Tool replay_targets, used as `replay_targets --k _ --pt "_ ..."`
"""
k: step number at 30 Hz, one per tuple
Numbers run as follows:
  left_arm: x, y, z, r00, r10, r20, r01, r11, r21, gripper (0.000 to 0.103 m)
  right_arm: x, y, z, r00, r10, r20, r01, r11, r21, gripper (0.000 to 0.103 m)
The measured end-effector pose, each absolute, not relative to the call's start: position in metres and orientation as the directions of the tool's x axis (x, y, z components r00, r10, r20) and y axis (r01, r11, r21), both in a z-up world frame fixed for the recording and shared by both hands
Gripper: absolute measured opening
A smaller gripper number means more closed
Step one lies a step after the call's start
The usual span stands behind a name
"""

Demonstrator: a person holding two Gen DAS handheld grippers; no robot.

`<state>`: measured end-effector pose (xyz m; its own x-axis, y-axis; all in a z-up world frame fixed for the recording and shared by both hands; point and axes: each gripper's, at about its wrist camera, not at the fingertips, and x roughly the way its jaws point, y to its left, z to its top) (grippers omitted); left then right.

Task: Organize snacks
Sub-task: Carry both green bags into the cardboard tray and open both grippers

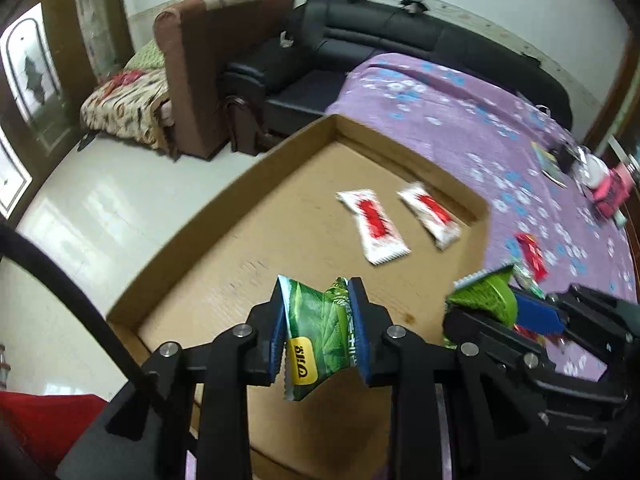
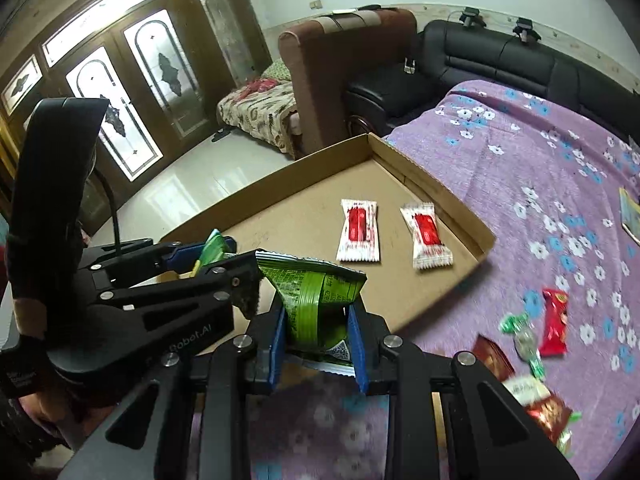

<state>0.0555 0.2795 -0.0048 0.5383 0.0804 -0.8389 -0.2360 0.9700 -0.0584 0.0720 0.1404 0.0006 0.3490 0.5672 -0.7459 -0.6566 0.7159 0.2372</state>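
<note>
My left gripper (image 1: 318, 332) is shut on a green snack packet (image 1: 316, 336) with a yellow label, held above the near part of a shallow cardboard tray (image 1: 224, 200). My right gripper (image 2: 318, 340) is shut on another green snack packet (image 2: 316, 296), just over the tray's near edge (image 2: 484, 240). Two white-and-red snack packets (image 1: 374, 226) (image 1: 430, 216) lie side by side on the tray floor; they also show in the right wrist view (image 2: 357, 231) (image 2: 426, 236). The right gripper appears in the left wrist view (image 1: 520, 312), the left one in the right wrist view (image 2: 200, 256).
The tray lies on a purple flowered bedspread (image 2: 520, 168). Loose snacks lie right of the tray: a red packet (image 2: 554, 322), green wrapped candies (image 2: 522, 338) and brown-red packets (image 2: 520, 392). A pink object (image 1: 610, 192) and a book (image 1: 550, 164) lie farther off. A black sofa (image 2: 500, 60) stands behind.
</note>
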Motion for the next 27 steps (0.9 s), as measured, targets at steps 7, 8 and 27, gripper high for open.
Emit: replay_targets --k 7,8,27 --pt "0.082 0.304 -0.022 0.465 0.098 -0.880 -0.273 0.961 -0.037 0.031 0.091 0.165 -0.018 0.328 0.531 -0.781 -0.631 0.739 0.237 0.027" --pt "0.085 0.305 -0.024 0.456 0.100 -0.884 -0.273 0.961 -0.033 0.031 0.093 0.167 -0.021 0.323 0.525 -0.787 -0.629 0.741 0.236 0.027" --pt "0.108 0.310 -0.043 0.359 0.091 -0.929 -0.293 0.956 -0.020 0.042 0.107 0.167 -0.043 0.323 0.435 -0.840 -0.580 0.793 0.188 0.029"
